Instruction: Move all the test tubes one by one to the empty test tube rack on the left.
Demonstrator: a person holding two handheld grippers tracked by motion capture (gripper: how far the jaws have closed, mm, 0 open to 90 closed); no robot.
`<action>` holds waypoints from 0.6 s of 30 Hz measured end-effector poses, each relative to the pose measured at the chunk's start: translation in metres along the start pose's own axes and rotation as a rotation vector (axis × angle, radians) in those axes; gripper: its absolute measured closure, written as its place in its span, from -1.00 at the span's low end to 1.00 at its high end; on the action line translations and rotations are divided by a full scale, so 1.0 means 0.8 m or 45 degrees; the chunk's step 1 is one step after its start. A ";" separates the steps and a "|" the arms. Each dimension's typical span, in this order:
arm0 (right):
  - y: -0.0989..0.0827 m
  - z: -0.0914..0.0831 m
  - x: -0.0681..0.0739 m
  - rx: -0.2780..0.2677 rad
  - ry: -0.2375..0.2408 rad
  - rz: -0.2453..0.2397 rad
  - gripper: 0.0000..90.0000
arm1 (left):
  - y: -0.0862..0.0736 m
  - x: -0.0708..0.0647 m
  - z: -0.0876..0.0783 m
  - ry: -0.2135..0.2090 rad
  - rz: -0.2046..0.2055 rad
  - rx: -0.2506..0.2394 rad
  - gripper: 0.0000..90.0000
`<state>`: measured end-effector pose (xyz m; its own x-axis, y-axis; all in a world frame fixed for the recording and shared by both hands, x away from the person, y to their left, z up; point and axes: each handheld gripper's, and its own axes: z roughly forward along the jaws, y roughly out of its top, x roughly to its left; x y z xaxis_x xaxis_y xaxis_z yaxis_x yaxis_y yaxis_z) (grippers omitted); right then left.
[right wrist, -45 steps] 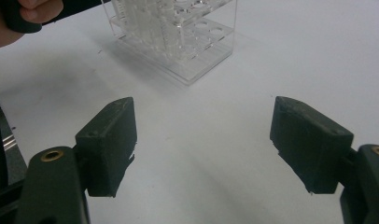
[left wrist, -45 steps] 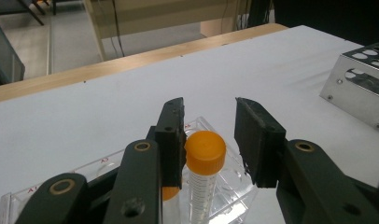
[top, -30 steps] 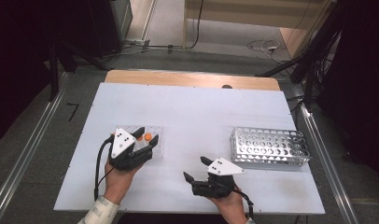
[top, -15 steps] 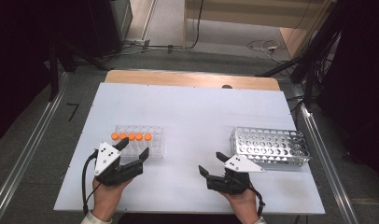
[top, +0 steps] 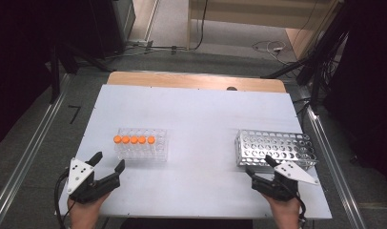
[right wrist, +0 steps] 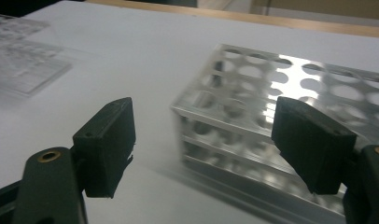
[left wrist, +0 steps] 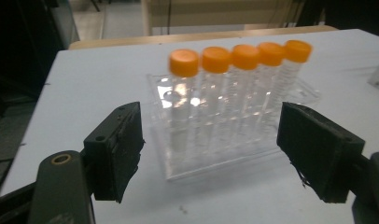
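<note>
at the near table edge, both claws are waiting released

left gripper (top: 107, 164), jaws just opening and empty, is facing the clear plastic rack of orange-capped tubes (top: 142, 149); right gripper (top: 261, 167) is nearing the perforated metal rack (top: 272, 145), ready for grabbing.

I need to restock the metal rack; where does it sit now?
In the high view the metal rack stands on the white table's right side, just beyond the right tool, far right of the clear rack.

Grey floor (top: 172, 28), dark surroundings, trailing cables (top: 268, 46)
</note>
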<state>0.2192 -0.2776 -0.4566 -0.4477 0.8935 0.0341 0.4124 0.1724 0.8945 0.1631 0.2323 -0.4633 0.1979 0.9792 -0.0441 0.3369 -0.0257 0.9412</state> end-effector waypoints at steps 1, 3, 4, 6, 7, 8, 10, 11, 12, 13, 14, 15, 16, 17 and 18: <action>-0.003 -0.005 -0.008 -0.002 -0.022 0.018 -0.55 | -0.002 0.004 0.001 0.020 0.005 0.004 -0.50; -0.008 -0.014 -0.024 -0.007 -0.075 0.034 -0.55 | -0.005 0.014 0.002 0.042 -0.007 0.020 -0.51; -0.010 -0.018 -0.031 -0.007 -0.102 0.043 -0.55 | -0.007 0.018 0.003 0.053 -0.012 0.026 -0.52; -0.015 -0.027 -0.046 -0.012 -0.144 0.067 -0.55 | -0.009 0.026 0.003 0.076 -0.024 0.035 -0.52; -0.018 -0.032 -0.054 -0.016 -0.167 0.079 -0.55 | -0.011 0.030 0.003 0.084 -0.033 0.038 -0.52; -0.021 -0.036 -0.061 -0.019 -0.184 0.092 -0.55 | -0.012 0.033 0.003 0.096 -0.038 0.040 -0.52; -0.027 -0.045 -0.074 -0.021 -0.231 0.107 -0.55 | -0.016 0.040 0.003 0.111 -0.055 0.056 -0.52; -0.031 -0.049 -0.080 -0.017 -0.253 0.115 -0.55 | -0.018 0.044 0.003 0.111 -0.069 0.067 -0.52; -0.035 -0.052 -0.087 -0.012 -0.268 0.125 -0.55 | -0.021 0.047 0.004 0.110 -0.084 0.074 -0.53; -0.039 -0.054 -0.092 0.001 -0.285 0.142 -0.55 | -0.023 0.049 0.005 0.113 -0.089 0.087 -0.54; -0.043 -0.056 -0.099 0.011 -0.302 0.143 -0.55 | -0.026 0.051 0.006 0.113 -0.097 0.095 -0.54; -0.048 -0.057 -0.104 0.021 -0.313 0.154 -0.55 | -0.028 0.053 0.007 0.115 -0.101 0.108 -0.54; -0.052 -0.057 -0.110 0.035 -0.322 0.168 -0.56 | -0.030 0.055 0.009 0.116 -0.109 0.120 -0.55; -0.056 -0.057 -0.115 0.050 -0.327 0.184 -0.57 | -0.032 0.056 0.010 0.116 -0.124 0.131 -0.55; -0.059 -0.057 -0.120 0.059 -0.333 0.195 -0.57 | -0.033 0.059 0.012 0.104 -0.142 0.142 -0.55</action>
<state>0.2064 -0.3905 -0.4821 -0.1607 0.9859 0.0457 0.4978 0.0410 0.8663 0.1725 0.2771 -0.4938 0.0795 0.9902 -0.1148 0.4533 0.0666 0.8888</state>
